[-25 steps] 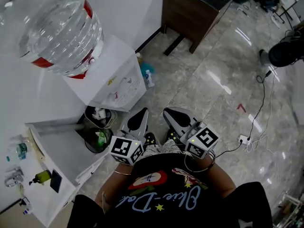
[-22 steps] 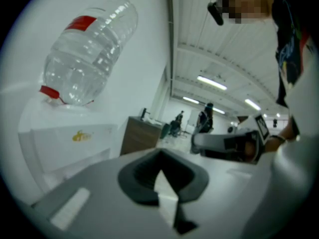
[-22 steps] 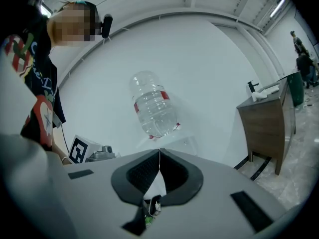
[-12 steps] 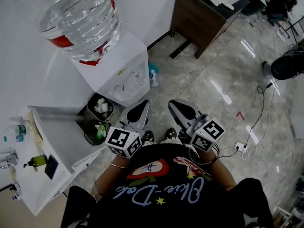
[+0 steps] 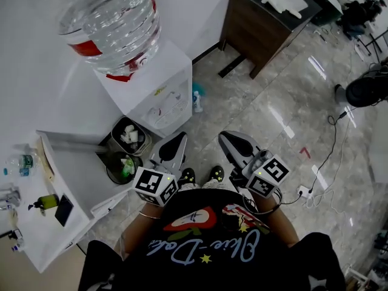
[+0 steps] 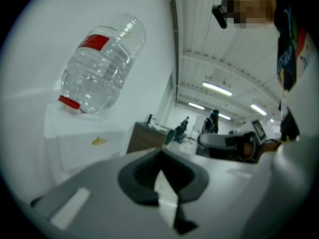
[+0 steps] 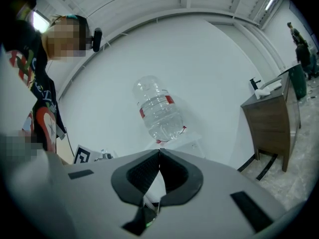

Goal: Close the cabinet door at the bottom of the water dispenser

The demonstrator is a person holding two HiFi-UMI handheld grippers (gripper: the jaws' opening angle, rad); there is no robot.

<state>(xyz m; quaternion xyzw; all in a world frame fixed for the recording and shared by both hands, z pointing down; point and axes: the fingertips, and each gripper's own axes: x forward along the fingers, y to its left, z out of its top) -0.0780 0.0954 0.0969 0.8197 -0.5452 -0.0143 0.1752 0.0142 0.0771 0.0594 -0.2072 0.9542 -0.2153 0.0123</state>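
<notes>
The white water dispenser stands against the wall with a clear bottle upside down on top. Its lower cabinet door is hidden from the head view by the steep angle. My left gripper and right gripper are held side by side in front of my body, over the floor, a step back from the dispenser. Both are shut with nothing between the jaws. In the left gripper view the left gripper points up at the bottle. The right gripper also faces the bottle.
Two small trash bins sit on the floor left of the dispenser, beside a white counter. A blue-and-white spray bottle stands at the dispenser's right. A brown cabinet is farther back. Cables and a power strip lie at the right.
The head view has shifted, so the dispenser and bottle now sit further right in the frame. Both grippers stay shut, side by side, slightly lower in the picture.
</notes>
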